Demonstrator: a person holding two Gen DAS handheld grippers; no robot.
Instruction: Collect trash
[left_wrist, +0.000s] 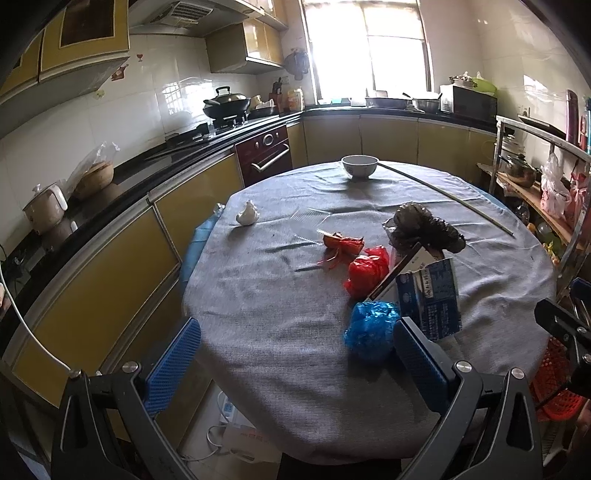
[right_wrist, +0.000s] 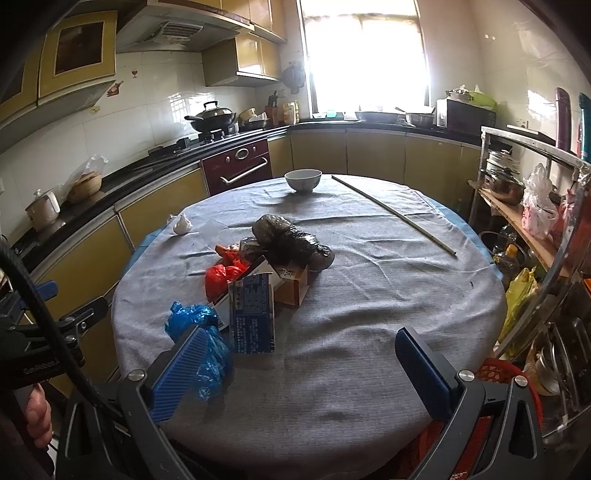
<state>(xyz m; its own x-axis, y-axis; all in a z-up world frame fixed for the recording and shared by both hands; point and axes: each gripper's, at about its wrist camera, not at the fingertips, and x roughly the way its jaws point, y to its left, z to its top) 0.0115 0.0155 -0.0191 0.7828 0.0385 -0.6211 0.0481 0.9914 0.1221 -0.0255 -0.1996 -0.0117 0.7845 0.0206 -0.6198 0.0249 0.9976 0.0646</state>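
On the round grey-clothed table lies a heap of trash: a crumpled blue bag, a blue printed carton, a red bag, a black bag, an orange wrapper, a brown box and a white wad. My left gripper hangs open at the table's near edge, its right finger beside the blue bag. My right gripper is open too, its left finger in front of the blue bag.
A white bowl and a long thin rod lie at the far side. Yellow cabinets and a black counter run along the left. A metal shelf with pots and bags stands right; a red basket sits below it.
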